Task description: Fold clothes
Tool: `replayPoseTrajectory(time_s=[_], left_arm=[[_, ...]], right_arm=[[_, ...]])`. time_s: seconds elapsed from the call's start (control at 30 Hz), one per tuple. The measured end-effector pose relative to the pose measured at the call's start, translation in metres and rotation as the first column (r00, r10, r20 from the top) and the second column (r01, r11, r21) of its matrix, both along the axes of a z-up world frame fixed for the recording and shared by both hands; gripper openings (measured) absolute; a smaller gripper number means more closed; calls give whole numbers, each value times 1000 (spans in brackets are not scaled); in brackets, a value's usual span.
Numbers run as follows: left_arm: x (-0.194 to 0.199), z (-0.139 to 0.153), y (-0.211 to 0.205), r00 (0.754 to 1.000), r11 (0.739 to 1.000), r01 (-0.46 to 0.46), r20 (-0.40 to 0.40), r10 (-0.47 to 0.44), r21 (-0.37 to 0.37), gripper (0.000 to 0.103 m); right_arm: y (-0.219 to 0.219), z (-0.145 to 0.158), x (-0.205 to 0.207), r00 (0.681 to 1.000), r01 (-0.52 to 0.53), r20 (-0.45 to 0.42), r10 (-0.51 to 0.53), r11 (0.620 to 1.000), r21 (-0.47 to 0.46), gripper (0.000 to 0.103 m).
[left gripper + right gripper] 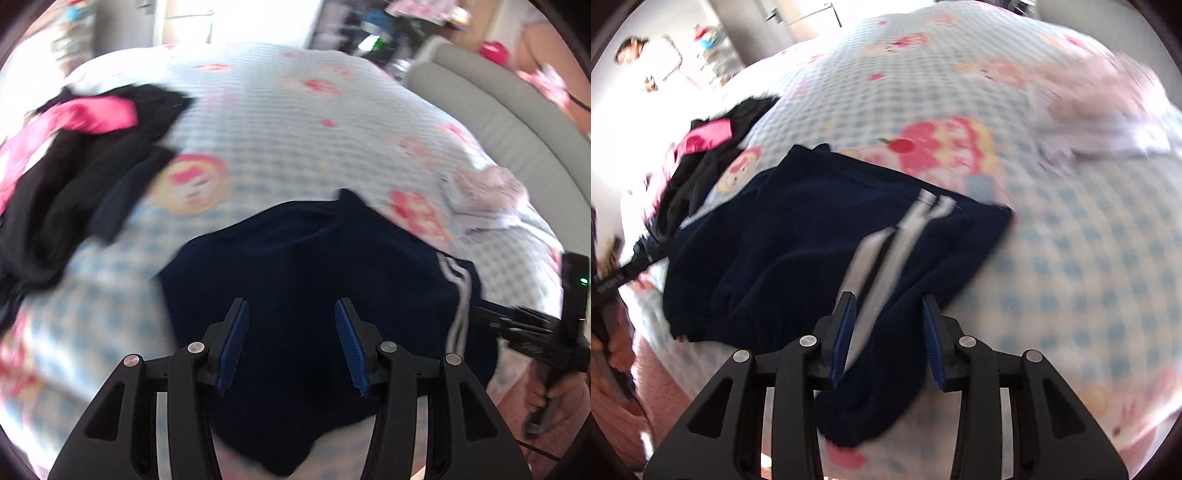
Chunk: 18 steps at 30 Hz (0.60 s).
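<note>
Two wrist cameras look down on a bed covered by a pale blue checked sheet (280,122) printed with pink cartoon figures. A navy garment with white side stripes (314,266), probably shorts or track pants, lies folded into a compact bundle at the near edge of the bed. The left gripper (291,343) hangs above the middle of it with its jaws spread and nothing between the blue pads. The right gripper (888,336) hangs over the striped end of the same garment, jaws also parted; the cloth lies beneath and between them, but the pads do not appear to press it. Judging from this, the navy piece looks folded and released. A folded pale pink item (1100,122) rests farther back on the right. On the left, a heap of black and bright pink clothes (74,155) lies crumpled and unfolded, so most of the work appears to remain. Both views are blurred.
</note>
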State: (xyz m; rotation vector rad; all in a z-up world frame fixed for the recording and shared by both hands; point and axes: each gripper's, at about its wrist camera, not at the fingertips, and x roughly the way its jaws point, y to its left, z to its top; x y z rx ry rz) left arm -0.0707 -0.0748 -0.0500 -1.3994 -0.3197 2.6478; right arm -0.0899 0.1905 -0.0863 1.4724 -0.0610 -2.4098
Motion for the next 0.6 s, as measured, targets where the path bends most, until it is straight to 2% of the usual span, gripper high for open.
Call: replayPoseTrajectory(time_s=[0.13, 0.27, 0.4, 0.5, 0.6], left_arm=[[-45, -10, 22, 999, 999, 48, 11, -48, 11, 51], [-87, -22, 44, 996, 995, 84, 35, -82, -49, 51], [-107, -35, 65, 992, 992, 119, 47, -117, -49, 51], [-108, -40, 73, 993, 992, 117, 28, -116, -49, 51], [-110, -45, 73, 994, 994, 103, 38, -101, -44, 51]], right_arm=[[-9, -18, -16, 999, 8, 30, -11, 997, 80, 36], [21, -36, -10, 993, 68, 89, -74, 995, 69, 36], [49, -43, 7, 988, 109, 103, -117, 991, 82, 35], [66, -36, 10, 982, 153, 109, -155, 988, 31, 35], [74, -16, 6, 981, 189, 51, -187, 981, -37, 38]])
